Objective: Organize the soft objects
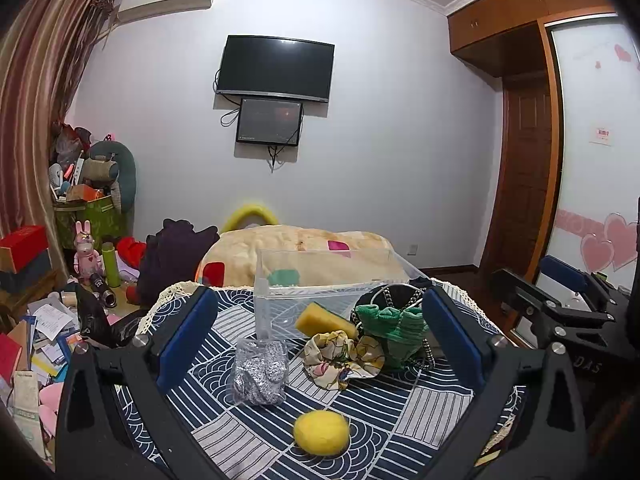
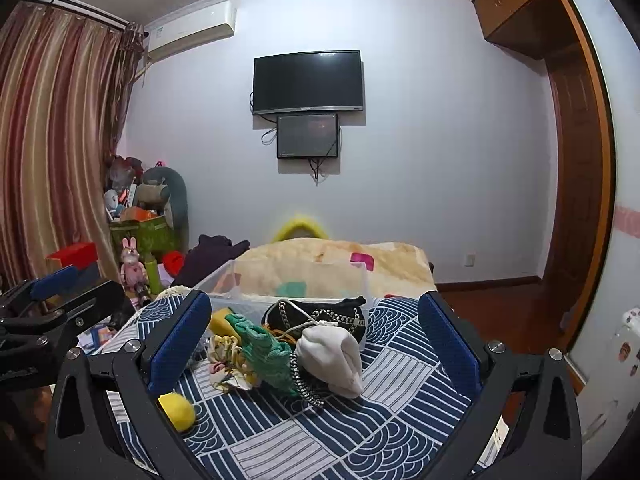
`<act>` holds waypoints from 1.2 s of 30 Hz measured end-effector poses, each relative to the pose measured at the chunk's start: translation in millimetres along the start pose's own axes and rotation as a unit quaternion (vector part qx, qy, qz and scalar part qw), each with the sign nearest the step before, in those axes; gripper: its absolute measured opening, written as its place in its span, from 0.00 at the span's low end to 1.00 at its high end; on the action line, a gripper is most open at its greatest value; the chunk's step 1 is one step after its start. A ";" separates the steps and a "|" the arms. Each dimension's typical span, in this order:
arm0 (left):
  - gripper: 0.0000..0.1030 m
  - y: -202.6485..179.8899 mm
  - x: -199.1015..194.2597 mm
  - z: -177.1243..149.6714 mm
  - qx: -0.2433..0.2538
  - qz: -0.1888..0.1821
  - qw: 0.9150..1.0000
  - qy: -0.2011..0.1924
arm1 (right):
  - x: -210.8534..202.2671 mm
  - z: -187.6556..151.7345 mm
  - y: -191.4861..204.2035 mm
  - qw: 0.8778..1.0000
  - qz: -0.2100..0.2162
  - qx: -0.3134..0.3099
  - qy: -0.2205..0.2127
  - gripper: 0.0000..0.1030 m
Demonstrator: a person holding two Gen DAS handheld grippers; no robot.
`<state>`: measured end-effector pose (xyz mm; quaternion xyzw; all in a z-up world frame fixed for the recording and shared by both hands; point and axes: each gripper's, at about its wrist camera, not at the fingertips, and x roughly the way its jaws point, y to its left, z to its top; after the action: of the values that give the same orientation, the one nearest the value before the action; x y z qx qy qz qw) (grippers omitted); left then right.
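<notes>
A bench covered with a blue-and-white patterned cloth [image 1: 360,408] is seen carrying a loose cluster of soft things in front of a clear plastic bin [image 1: 320,276] that is set toward the far edge. Both grippers are held above the near edge with nothing between the pads: the left gripper [image 1: 320,332] is spread wide apart, and so is the right gripper [image 2: 316,340]. A yellow pom-pom ball [image 1: 321,433] is found nearest the near edge, alone; a clear bag of silver glittery material [image 1: 261,372] lies just beyond it. A floral scrunchie [image 1: 340,356] is seen touching a green knitted piece [image 1: 396,328], which rests against a black pouch with a chain [image 2: 320,316]; a yellow sponge [image 1: 320,320] lies at the bin's front wall. A white cloth bundle [image 2: 332,356] is visible toward the right edge in the right wrist view. All are judged light and compressible. The ball is probably best pinched across its middle; the glossy bag may slip and is better taken at its gathered top. The chain could snag the knit if either is lifted carelessly.
</notes>
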<state>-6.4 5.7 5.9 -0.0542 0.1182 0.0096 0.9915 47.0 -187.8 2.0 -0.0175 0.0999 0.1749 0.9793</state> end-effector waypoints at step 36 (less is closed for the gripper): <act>1.00 -2.7 -5.9 3.4 0.005 -0.001 1.000 -0.006 | -2.1 -0.2 0.6 1.000 0.012 0.004 -0.010 1.00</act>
<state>-11.3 3.4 10.8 -0.0491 0.1120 0.0081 0.9925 44.8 -188.0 2.2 -0.0106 0.0913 0.1867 0.9781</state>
